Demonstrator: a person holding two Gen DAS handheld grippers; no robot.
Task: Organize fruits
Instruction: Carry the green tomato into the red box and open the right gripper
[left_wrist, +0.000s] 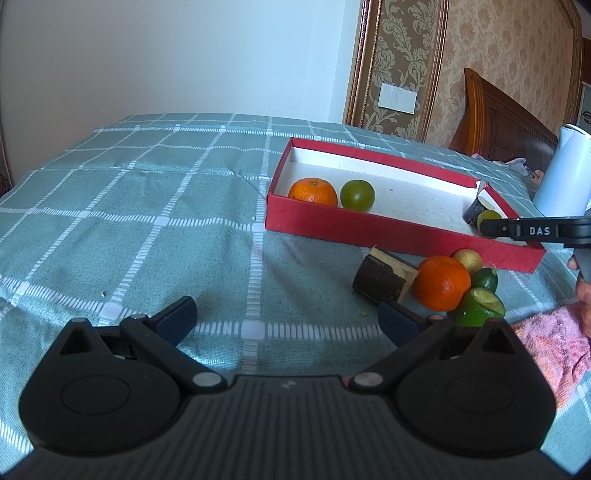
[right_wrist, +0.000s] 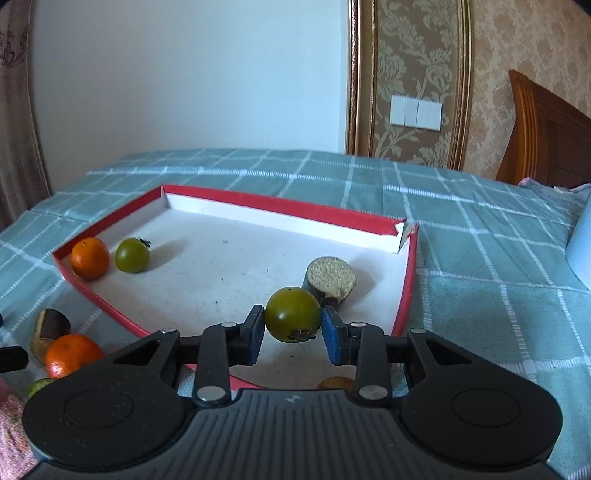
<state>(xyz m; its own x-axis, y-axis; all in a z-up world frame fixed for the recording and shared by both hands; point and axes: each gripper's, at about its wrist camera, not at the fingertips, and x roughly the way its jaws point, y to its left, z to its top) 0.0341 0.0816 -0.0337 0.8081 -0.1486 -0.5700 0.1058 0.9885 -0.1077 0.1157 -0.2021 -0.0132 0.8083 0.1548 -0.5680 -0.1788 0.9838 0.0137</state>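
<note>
Soft daylight, sharp, fisheye-warped edges

I see a bed (left_wrist: 147, 206) under a teal checked cover. Directly on it: a red tray (left_wrist: 369, 227) at 2 o'clock; fruit pile (left_wrist: 454, 284), sugarcane piece (left_wrist: 380, 280), pink cloth (left_wrist: 554, 343) at 3 o'clock.

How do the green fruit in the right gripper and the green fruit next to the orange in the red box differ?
The held green fruit is clamped between the right gripper pads, above the red box near its right end. The other green fruit rests free on the box floor at the left end, beside the orange. Both are round, green and similar in size.
</note>
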